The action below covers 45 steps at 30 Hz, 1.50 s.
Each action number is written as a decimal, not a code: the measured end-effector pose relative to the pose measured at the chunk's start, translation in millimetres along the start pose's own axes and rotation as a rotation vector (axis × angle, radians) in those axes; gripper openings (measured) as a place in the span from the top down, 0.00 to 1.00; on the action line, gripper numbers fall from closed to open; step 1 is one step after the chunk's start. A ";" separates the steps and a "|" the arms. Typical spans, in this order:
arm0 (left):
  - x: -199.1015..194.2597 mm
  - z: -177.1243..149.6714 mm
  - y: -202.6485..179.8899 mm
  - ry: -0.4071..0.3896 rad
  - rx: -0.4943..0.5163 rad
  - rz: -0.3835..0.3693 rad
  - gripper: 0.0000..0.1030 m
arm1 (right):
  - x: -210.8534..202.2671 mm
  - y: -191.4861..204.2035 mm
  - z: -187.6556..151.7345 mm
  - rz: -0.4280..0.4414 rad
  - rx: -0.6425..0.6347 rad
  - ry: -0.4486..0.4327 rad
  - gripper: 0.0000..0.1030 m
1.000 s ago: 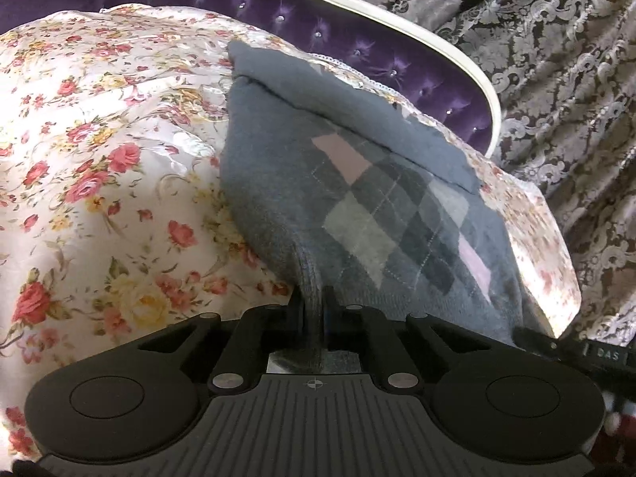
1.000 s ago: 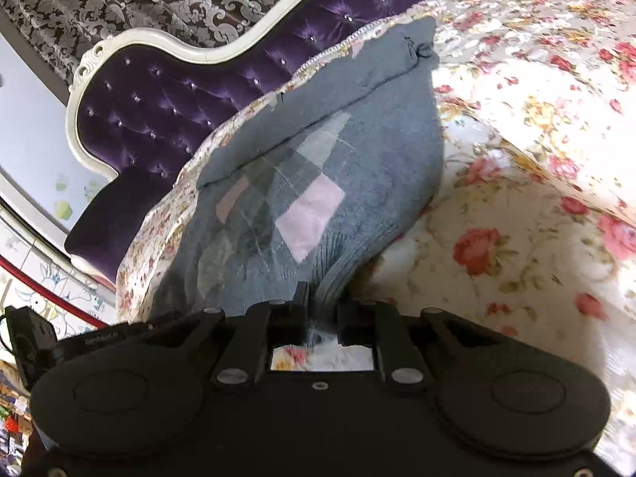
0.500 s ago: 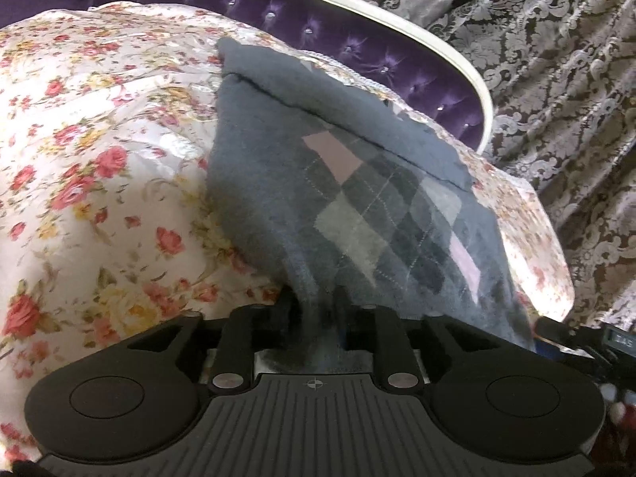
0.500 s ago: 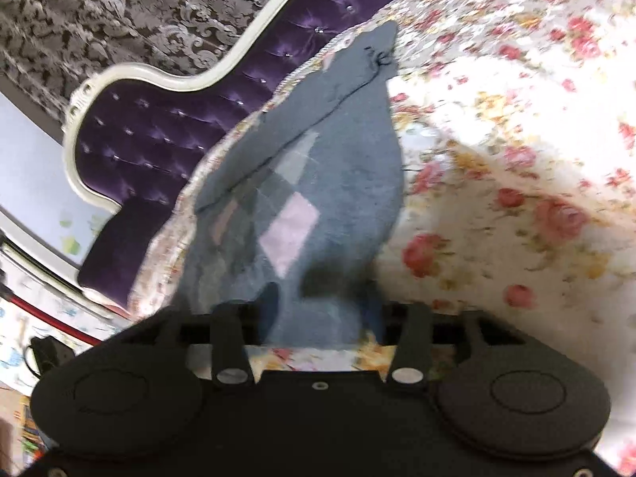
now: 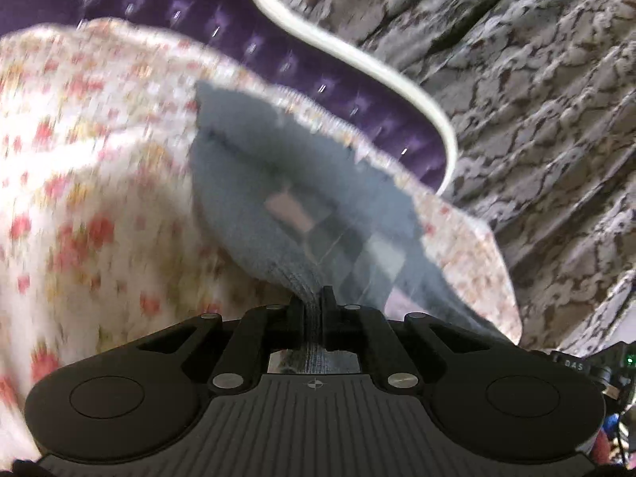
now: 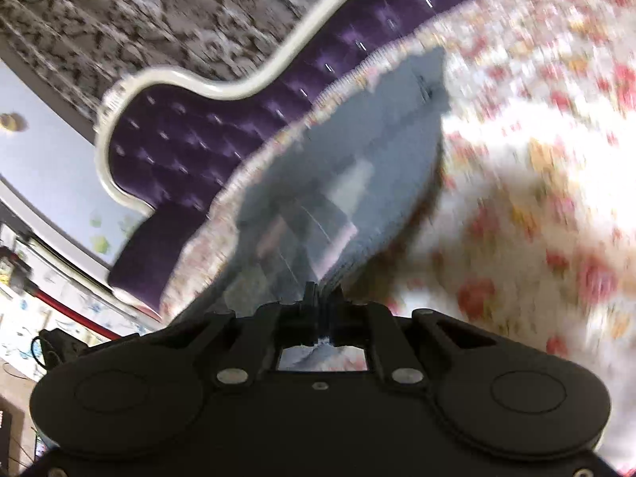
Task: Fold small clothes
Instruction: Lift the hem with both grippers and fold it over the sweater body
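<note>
Left gripper (image 5: pixel 313 302) fingers pinching grey argyle sweater (image 5: pixel 278 214) hem, floral bedspread (image 5: pixel 91 183) beneath

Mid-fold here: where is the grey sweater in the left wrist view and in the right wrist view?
Left wrist: sweater runs from upper centre down into the shut left tool.
Right wrist: sweater runs from upper right of centre down into the shut right tool.
Shared landmark: purple tufted headboard with white trim, behind the floral bedspread.

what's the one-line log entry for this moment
left tool: shut on grey argyle knit sweater | right tool: shut on sweater | sweater: near hem lifted off floral bedspread | frames: motion-blurred
</note>
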<state>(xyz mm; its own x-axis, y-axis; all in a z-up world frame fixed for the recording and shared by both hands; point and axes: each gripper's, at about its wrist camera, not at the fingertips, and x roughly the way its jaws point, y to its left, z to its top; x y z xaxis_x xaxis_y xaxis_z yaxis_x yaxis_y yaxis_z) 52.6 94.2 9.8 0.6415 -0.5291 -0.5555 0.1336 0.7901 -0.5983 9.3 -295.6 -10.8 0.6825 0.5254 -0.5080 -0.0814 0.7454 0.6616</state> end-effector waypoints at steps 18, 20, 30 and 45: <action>40.3 117.8 -27.6 -0.122 0.122 -0.040 0.94 | 35.1 21.9 121.9 0.107 -0.085 -0.185 0.88; 58.7 137.0 -25.6 -0.132 0.130 -0.032 0.94 | 49.1 17.9 140.6 0.113 -0.088 -0.211 0.88; 176.5 195.0 15.2 -0.071 0.076 0.051 0.94 | 154.2 -22.9 215.5 0.030 -0.081 -0.232 0.88; 244.5 213.1 69.0 -0.151 -0.024 0.178 0.41 | 258.6 -75.8 240.4 -0.174 -0.045 -0.134 0.80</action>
<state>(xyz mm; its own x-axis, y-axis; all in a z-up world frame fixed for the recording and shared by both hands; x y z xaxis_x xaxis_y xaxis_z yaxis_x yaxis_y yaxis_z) 379.7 85.4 -44.2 0.7594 -0.3282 -0.5618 -0.0085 0.8584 -0.5130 366.6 -314.8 -59.7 0.7794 0.3303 -0.5325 0.0160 0.8391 0.5438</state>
